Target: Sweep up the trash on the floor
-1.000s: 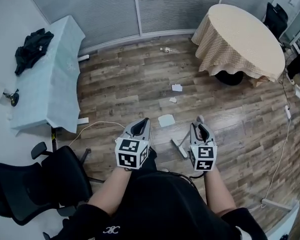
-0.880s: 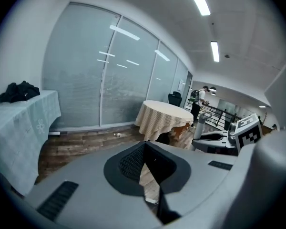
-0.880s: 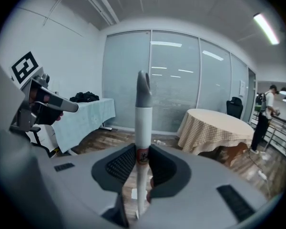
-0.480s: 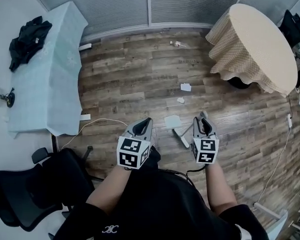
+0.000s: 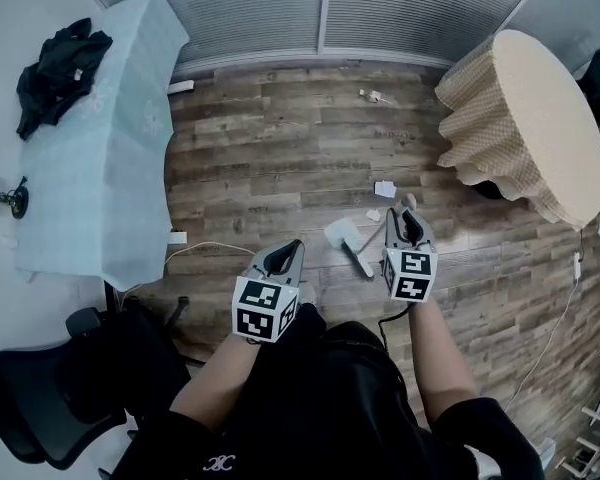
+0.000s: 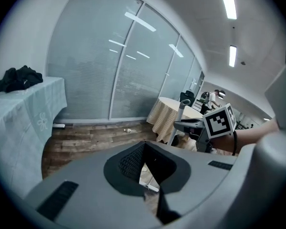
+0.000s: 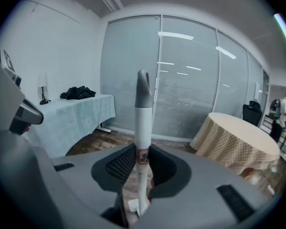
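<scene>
Head view, looking down. A broom (image 5: 359, 261) was held by the right gripper (image 5: 408, 220), at right of centre in the frame; its jaws were closed on the white handle. The broom head was set on the wooden floor (image 5: 260, 138) at centre frame, just left of that gripper. A pale sheet of paper (image 5: 341, 233) was seen touching the upper-left end of the broom head. A smaller scrap (image 5: 373, 214) lay just beside the sheet to its right, a white scrap (image 5: 384, 189) slightly higher in the frame, and a further piece of litter (image 5: 373, 96) well apart, near the window wall at the top. The left gripper (image 5: 286, 254) was held left of centre, apart from the broom; its jaws were drawn together with nothing between them.

Right gripper view. The handle (image 7: 142, 128) was shown upright between the jaws, its grey cap above them and a small red label at the grip.

Left gripper view. Only a narrow slit of floor was visible between the jaws of the left gripper (image 6: 145, 173); the right gripper (image 6: 214, 123) appeared at right of the frame.

Surroundings. A bench (image 5: 100, 158) under a pale blue cloth occupied the left of the head view, with black clothing (image 5: 60, 58) piled on it. A round table (image 5: 540, 118) with a checked cloth stood at upper right, and a black chair (image 5: 70, 388) at lower left.
</scene>
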A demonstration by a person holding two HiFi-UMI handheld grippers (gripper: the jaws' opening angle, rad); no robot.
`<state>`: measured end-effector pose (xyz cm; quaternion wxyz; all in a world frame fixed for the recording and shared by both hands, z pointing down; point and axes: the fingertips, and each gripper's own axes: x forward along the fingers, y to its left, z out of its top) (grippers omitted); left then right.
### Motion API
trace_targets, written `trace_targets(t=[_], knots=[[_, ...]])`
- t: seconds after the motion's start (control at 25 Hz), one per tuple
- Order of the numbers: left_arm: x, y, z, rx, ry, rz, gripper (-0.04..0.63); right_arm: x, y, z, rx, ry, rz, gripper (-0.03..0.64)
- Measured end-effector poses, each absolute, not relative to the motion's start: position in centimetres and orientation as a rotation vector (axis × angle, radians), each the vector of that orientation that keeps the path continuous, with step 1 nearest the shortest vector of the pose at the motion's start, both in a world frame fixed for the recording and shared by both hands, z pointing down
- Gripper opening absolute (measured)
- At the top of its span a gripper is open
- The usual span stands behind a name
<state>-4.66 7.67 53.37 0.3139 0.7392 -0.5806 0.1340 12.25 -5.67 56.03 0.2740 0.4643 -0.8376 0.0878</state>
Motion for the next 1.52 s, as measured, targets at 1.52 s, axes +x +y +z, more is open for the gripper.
trace_targets(t=[1.52], knots=[[-7.2, -8.5, 51.2, 1.835, -1.71, 0.381, -0.005, 13.1, -27.3, 50.3, 1.36, -2.419, 0.277, 0.098]])
